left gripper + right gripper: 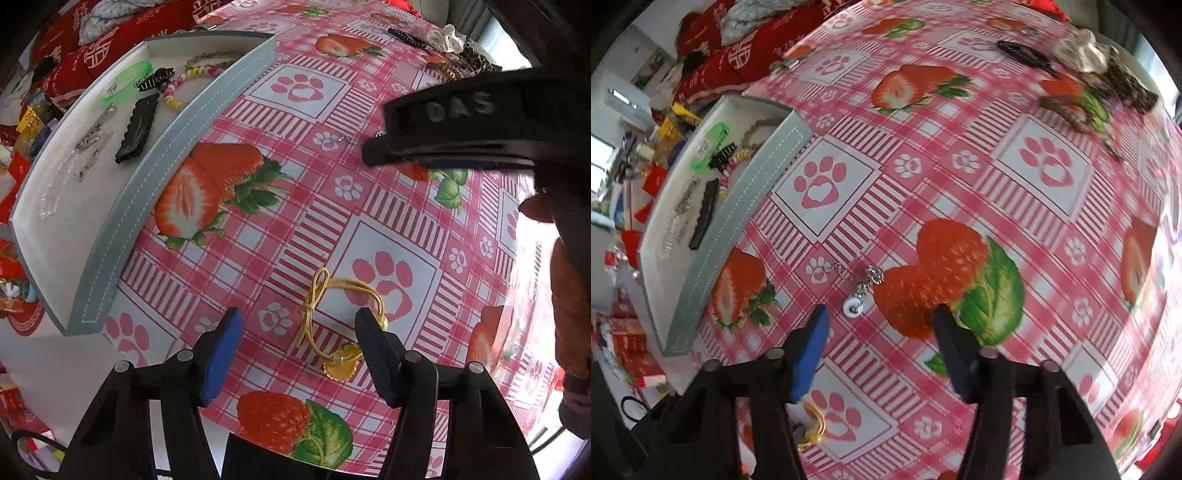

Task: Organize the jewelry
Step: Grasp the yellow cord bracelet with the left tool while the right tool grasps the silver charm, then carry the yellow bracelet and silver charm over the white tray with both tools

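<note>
A gold cord bracelet (334, 314) with a bow and a gold charm lies on the strawberry-print tablecloth. My left gripper (299, 332) stands open over it, pointing down; the right finger (373, 347) overlaps the bracelet's right side and the blue left pad (221, 354) is well clear of it. A thin silver chain with a white bead (855, 291) lies just ahead of my right gripper (881, 326), which is open with nothing held. The right gripper's black body (450, 129) shows in the left wrist view. The gold bracelet (812, 424) peeks out under the right gripper.
A grey-blue tray (173, 155) (738, 229) at the left holds a green band (127, 83), black clips and a beaded bracelet. Hair clips and scrunchies (448, 40) lie at the far right. Red cushions sit behind the tray. A hand (570, 314) is at the right.
</note>
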Demonstrator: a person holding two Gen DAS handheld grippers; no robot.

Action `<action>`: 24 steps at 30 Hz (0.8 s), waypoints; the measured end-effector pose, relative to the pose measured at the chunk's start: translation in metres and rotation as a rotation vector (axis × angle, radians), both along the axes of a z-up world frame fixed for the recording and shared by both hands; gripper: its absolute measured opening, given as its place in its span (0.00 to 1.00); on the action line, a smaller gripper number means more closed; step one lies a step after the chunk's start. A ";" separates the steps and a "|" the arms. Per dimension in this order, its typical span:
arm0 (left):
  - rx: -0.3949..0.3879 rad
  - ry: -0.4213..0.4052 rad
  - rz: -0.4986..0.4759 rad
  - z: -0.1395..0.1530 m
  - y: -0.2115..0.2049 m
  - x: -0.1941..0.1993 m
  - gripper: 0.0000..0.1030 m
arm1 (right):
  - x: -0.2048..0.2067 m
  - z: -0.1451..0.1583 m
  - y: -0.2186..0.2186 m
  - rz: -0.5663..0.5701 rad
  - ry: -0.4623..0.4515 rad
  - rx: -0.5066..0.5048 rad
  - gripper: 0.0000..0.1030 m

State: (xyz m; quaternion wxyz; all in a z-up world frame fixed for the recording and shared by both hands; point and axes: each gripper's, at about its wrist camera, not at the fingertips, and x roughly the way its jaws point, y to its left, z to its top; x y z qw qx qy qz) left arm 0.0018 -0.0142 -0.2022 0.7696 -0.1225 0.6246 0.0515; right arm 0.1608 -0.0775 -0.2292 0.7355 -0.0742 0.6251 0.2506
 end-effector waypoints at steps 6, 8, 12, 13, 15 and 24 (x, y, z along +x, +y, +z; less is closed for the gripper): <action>0.013 0.005 0.010 -0.002 -0.009 -0.001 0.57 | -0.005 0.001 0.020 0.080 -0.084 -0.084 0.48; 0.020 0.008 0.012 -0.005 -0.012 0.002 0.52 | -0.009 0.000 0.026 0.104 -0.114 -0.122 0.44; 0.026 0.011 0.005 -0.004 -0.008 0.002 0.32 | -0.017 0.000 0.033 0.135 -0.161 -0.163 0.21; 0.019 0.010 0.005 -0.003 -0.007 0.001 0.21 | -0.018 0.000 0.035 0.136 -0.166 -0.168 0.17; -0.006 0.011 -0.002 -0.003 -0.005 0.001 0.11 | -0.020 0.001 0.036 0.134 -0.167 -0.164 0.11; -0.114 -0.019 0.032 0.014 0.021 0.001 0.10 | -0.017 0.010 0.002 0.035 -0.091 -0.047 0.11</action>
